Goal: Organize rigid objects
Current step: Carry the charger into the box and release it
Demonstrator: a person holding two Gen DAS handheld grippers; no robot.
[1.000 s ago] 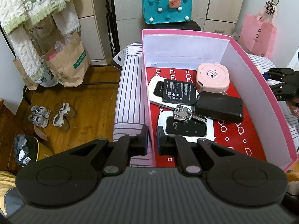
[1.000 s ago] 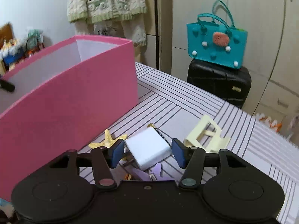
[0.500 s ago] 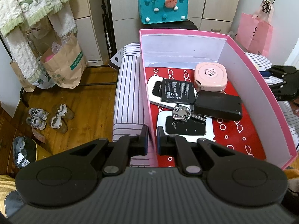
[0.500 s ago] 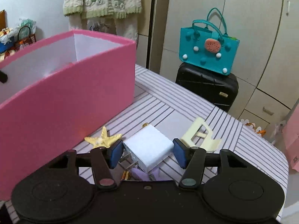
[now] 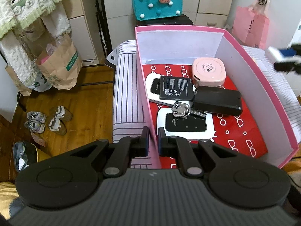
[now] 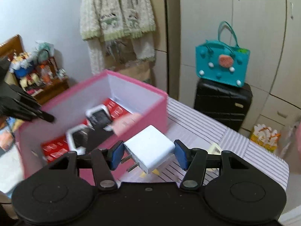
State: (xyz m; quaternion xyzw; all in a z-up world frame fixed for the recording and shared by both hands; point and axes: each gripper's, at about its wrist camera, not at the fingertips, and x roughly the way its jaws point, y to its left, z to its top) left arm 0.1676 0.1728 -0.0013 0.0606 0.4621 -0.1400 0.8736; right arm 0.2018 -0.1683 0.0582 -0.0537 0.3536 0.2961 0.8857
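My left gripper (image 5: 153, 141) is shut on the left wall of the pink box (image 5: 144, 86), one finger on each side of it. On the box's red floor lie a pink case (image 5: 208, 71), a black battery (image 5: 176, 90) on a white router (image 5: 153, 88), keys (image 5: 181, 110), a black pack (image 5: 218, 101) and a second white router (image 5: 185, 126). My right gripper (image 6: 148, 154) is shut on a white charger plug (image 6: 150, 146), prongs pointing left, held in the air beside the box (image 6: 146, 103). In the left wrist view it shows blurred at the right edge (image 5: 282, 58).
The box stands on a striped tablecloth (image 6: 235, 141). A cream clip (image 6: 214, 148) lies on the cloth behind the right finger. Beyond the table are a teal bag (image 6: 222, 64) on a black suitcase (image 6: 223, 105), a paper bag (image 5: 58, 66) and shoes (image 5: 47, 120) on the wooden floor.
My right gripper has risen off the table with the white charger plug, and the box's inside now shows in its view. The left gripper has kept its hold on the wall.
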